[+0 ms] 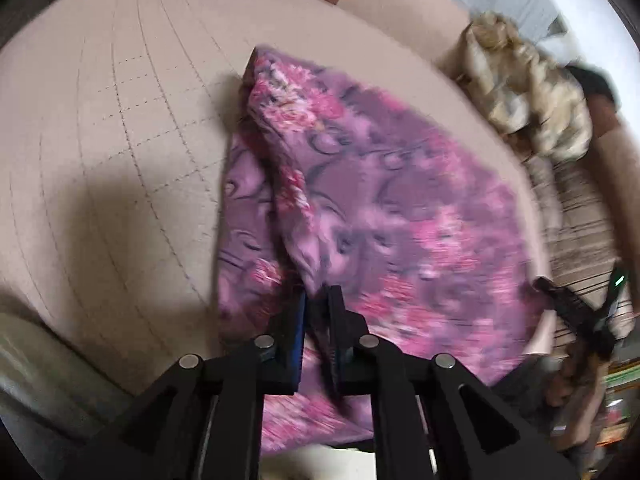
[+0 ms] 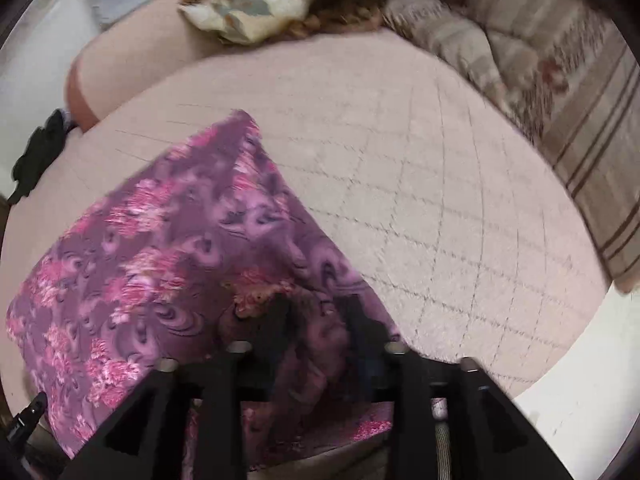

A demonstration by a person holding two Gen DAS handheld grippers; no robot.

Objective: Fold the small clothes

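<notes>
The purple cloth [image 1: 400,208] with pink flowers lies on the pink bed cover [image 1: 120,120], the one with stitched squares. It sits near the close edge of the bed. The far side of the bed cover is bare, so there is room to lay the cloth over.

The left gripper [image 1: 318,296] has its two fingers squeezed on a bunched-up edge of the cloth. A fold of cloth rises up out of the fingers like a little hill. That is why part of the cloth is lifted and a lower layer shows under it, on the left side. My guess is that the edge is held up so it can be laid over the rest.

The right gripper [image 2: 316,320] is at the other near corner of the cloth. Cloth sits between its fingers, and the fingers are a bit apart. The picture is blurry and dark there, so I cannot tell if it is pinching the cloth or just resting around it.

Both tools are on the near edge, one at each corner. I think this is so the edge stays straight when it goes over.

A cream crumpled cloth [image 2: 256,4] waits at the far edge of the bed, beside a striped blanket [image 2: 580,128]. They are well apart from the purple cloth.

I think the fold is only half done.
</notes>
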